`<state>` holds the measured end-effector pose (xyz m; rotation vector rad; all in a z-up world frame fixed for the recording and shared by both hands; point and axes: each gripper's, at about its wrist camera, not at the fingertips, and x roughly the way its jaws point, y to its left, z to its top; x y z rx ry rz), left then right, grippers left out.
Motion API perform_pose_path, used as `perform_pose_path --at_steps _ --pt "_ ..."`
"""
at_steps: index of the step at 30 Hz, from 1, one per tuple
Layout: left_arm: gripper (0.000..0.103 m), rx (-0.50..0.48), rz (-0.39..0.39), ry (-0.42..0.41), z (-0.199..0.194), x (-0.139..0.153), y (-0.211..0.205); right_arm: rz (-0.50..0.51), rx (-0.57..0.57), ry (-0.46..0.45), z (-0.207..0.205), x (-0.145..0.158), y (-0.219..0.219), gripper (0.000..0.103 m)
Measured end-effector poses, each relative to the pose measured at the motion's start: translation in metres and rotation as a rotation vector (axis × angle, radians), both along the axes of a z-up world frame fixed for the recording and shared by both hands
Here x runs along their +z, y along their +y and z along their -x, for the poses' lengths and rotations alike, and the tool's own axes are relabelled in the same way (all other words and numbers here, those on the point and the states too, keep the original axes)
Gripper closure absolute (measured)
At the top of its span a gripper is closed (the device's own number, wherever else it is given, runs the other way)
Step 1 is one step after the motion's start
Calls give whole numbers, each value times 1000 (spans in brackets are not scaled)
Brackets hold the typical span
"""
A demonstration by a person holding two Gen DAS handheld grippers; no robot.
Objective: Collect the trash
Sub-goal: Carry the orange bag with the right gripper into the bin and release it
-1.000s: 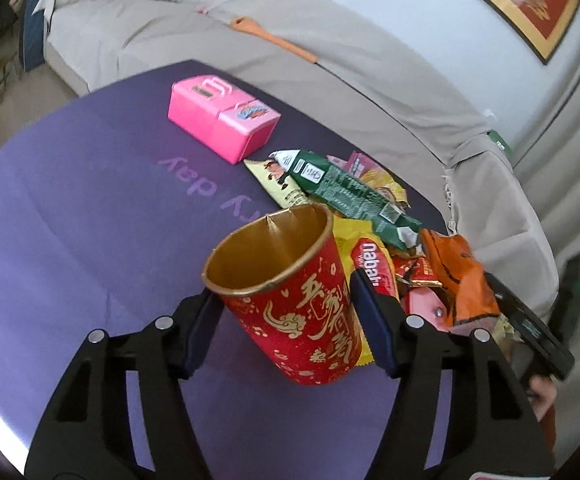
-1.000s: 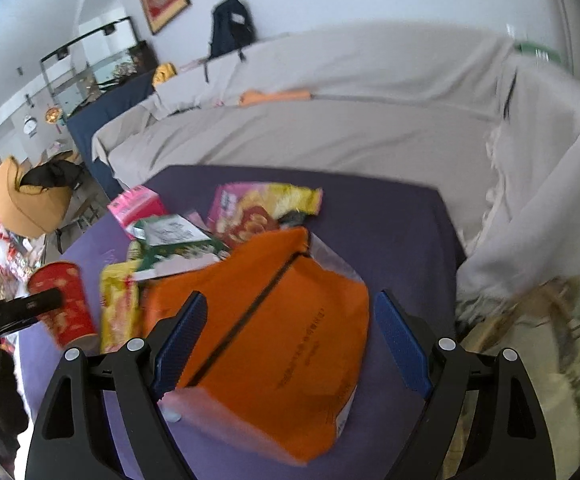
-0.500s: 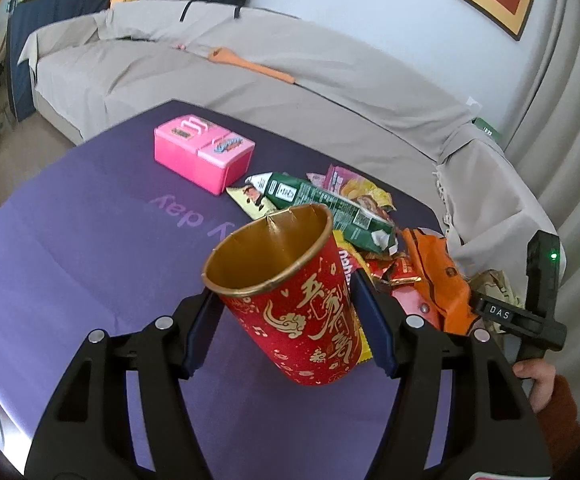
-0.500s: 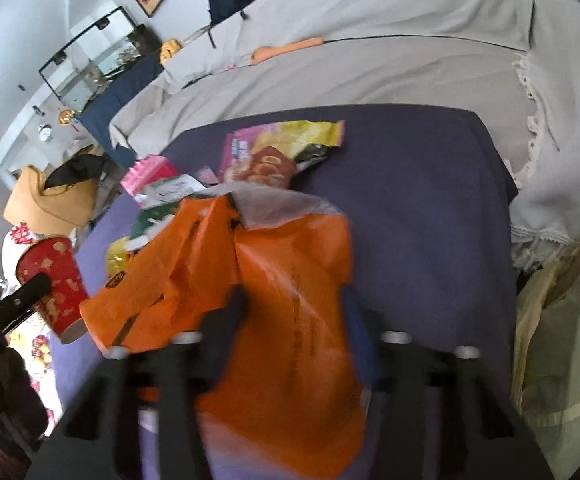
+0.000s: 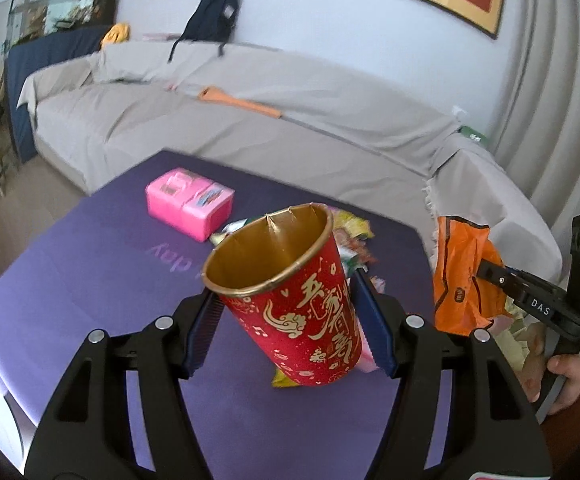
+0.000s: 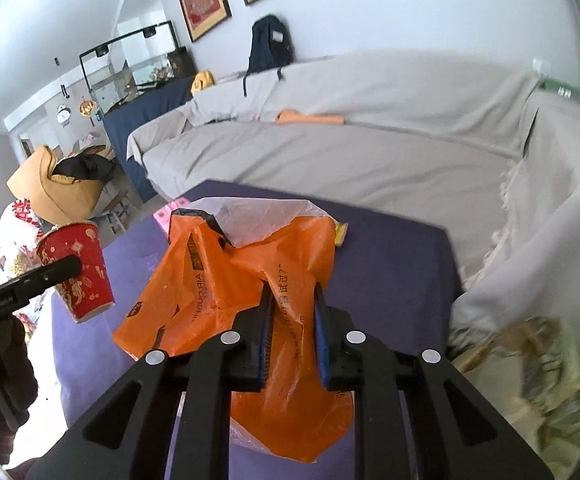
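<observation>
Since a second ago the right gripper (image 6: pixel 292 294) has closed on the orange plastic bag (image 6: pixel 226 280) and raised it off the purple table (image 6: pixel 390 248); its fingers, then spread wide on either side, now pinch a fold of the film. The bag hangs crumpled above the table's right edge, beside the grey-covered sofa (image 5: pixel 250 120). The left gripper (image 5: pixel 286 308) has also risen and tilted back, bringing more of the wall into view. It grips the red paper cup (image 5: pixel 294 300) with both pads against the cup's sides, gold mouth open and leaning left. Snack wrappers (image 5: pixel 354 236) lie on the table behind the cup, near a pink box (image 5: pixel 190 202).
</observation>
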<state>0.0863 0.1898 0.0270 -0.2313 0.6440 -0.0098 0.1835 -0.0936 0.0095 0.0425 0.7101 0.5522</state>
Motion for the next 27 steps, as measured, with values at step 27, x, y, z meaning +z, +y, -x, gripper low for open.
perform_pose_path --at_steps 27 --pt "43 -500 77 -26 -103 41 -207 180 -506 -101 16 6 -228 85"
